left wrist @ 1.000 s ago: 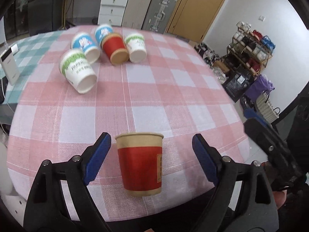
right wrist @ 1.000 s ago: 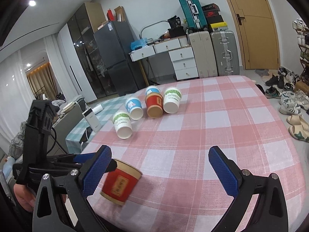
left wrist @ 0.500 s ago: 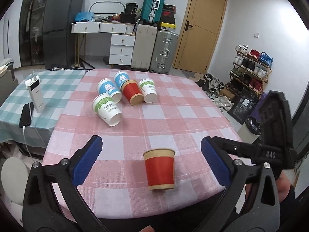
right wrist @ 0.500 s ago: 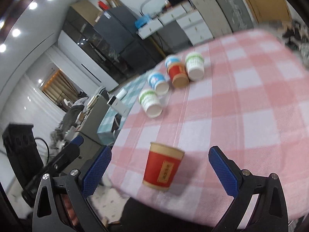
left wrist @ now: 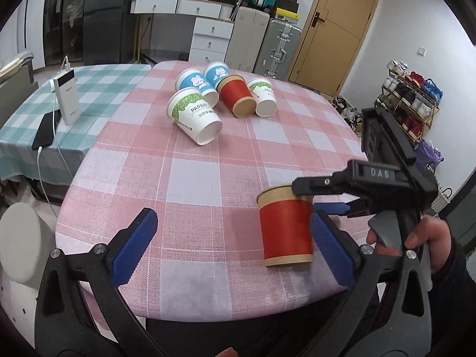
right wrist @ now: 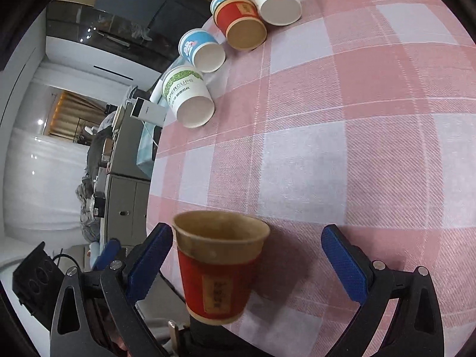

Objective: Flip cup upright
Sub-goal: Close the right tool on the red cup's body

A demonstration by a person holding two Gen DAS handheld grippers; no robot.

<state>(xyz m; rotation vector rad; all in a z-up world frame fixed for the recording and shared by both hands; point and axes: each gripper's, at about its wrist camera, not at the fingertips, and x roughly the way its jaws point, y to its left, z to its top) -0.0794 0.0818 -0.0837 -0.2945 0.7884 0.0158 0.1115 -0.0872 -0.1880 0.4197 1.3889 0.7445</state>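
A red paper cup (left wrist: pixel 285 229) (right wrist: pixel 217 270) stands upright, mouth up, near the front right edge of the pink checked table (left wrist: pixel 193 184). My right gripper (right wrist: pixel 247 263) is open and straddles the cup, whose rim sits close against the left fingertip (right wrist: pixel 148 258). In the left wrist view the right gripper (left wrist: pixel 309 196) reaches in from the right at rim height. My left gripper (left wrist: pixel 233 248) is open and holds nothing, and the cup stands just inside its right fingertip (left wrist: pixel 333 250). Several more cups lie on their sides at the far end, among them a red one (left wrist: pixel 236 96) (right wrist: pixel 241 20).
A green-and-white cup (left wrist: pixel 193 116) (right wrist: pixel 187 98) lies nearest of the far group, with blue cups (left wrist: pixel 193 81) behind it. A power bank (left wrist: pixel 67 96) and a phone (left wrist: pixel 46 129) rest on the teal checked table to the left. A hand (left wrist: pixel 428 238) holds the right gripper.
The right gripper has swung down and in around the upright red cup. The left gripper has shifted left, so the cup is now by its right finger. The cup has stayed upright.
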